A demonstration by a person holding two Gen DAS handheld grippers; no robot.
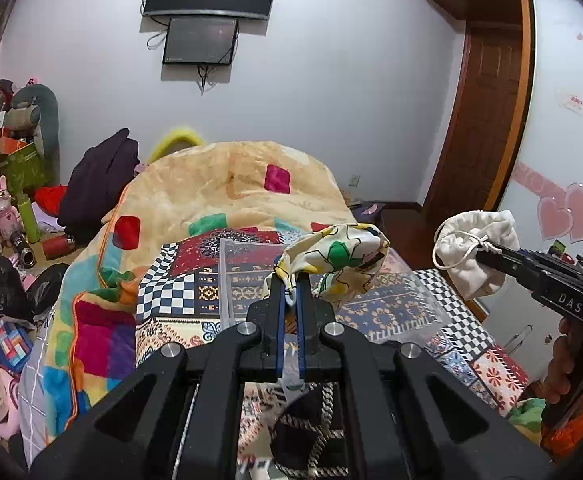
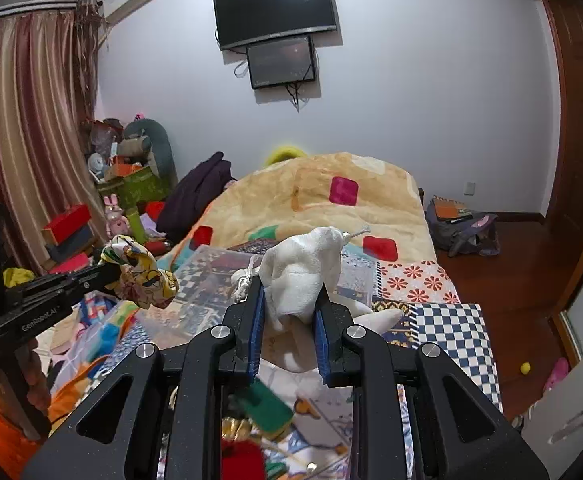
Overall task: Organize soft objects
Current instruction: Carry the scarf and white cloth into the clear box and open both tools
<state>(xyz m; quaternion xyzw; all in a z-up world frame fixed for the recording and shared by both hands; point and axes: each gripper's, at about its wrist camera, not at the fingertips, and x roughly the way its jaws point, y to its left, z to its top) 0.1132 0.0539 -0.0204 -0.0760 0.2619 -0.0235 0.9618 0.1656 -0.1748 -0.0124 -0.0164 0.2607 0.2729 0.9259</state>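
- Clamped in the left tool, a floral fabric pouch hangs over the clear plastic bin on the bed.
- Right tool grips a white drawstring pouch.
- Best lowered well inside the bin before release.
- Only the right view shows curtains.

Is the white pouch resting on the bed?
No, the right claw holds the white pouch up in the air above the bed.
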